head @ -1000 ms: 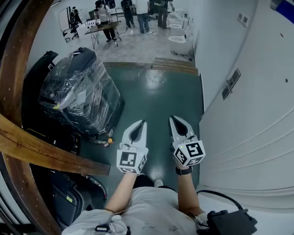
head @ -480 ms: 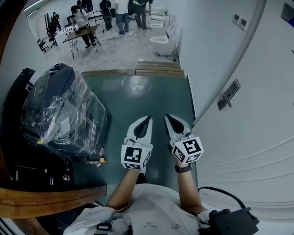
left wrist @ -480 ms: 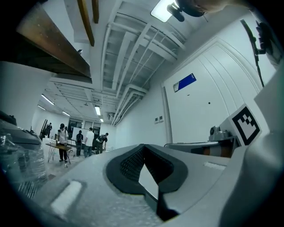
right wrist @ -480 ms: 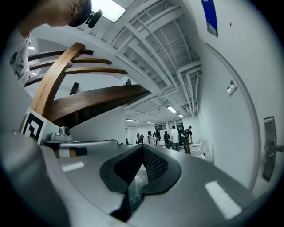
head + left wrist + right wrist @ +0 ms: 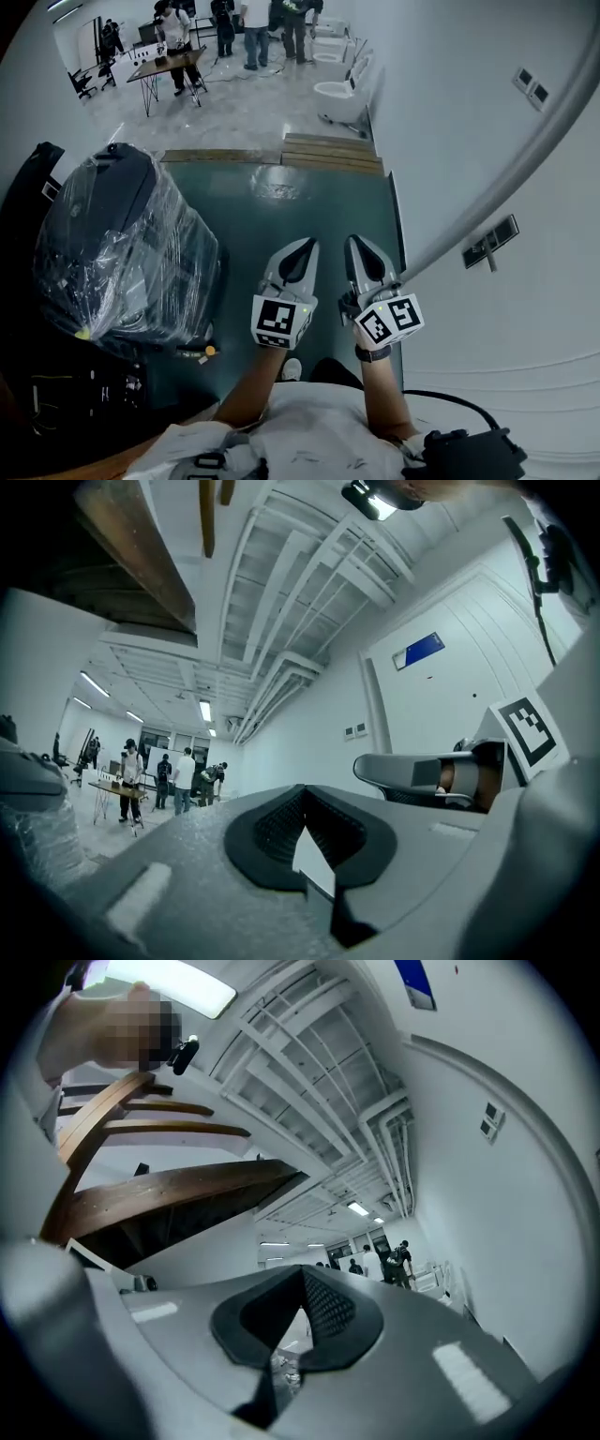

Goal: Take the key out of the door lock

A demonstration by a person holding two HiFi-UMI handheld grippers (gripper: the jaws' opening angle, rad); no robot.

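No key or door lock shows in any view. In the head view my left gripper (image 5: 303, 251) and right gripper (image 5: 357, 246) are held side by side over the green floor (image 5: 309, 211), both pointing forward, with a small gap between them. Both are shut with nothing between the jaws. The left gripper view shows its own closed jaws (image 5: 302, 797) aimed down the hall, with the right gripper (image 5: 427, 775) beside it. The right gripper view shows its closed jaws (image 5: 302, 1277) and wooden beams (image 5: 159, 1194) above.
A black machine wrapped in clear plastic (image 5: 122, 253) stands on the left. A white wall (image 5: 469, 159) with a small dark panel (image 5: 487, 246) runs along the right. Wooden boards (image 5: 281, 150) lie across the floor ahead; beyond them are toilets (image 5: 342, 94), a table (image 5: 169, 61) and several people.
The head view has swung, so the wooden beams at the left have dropped out of sight. Both grippers stay shut and side by side, now a little further right in the picture.
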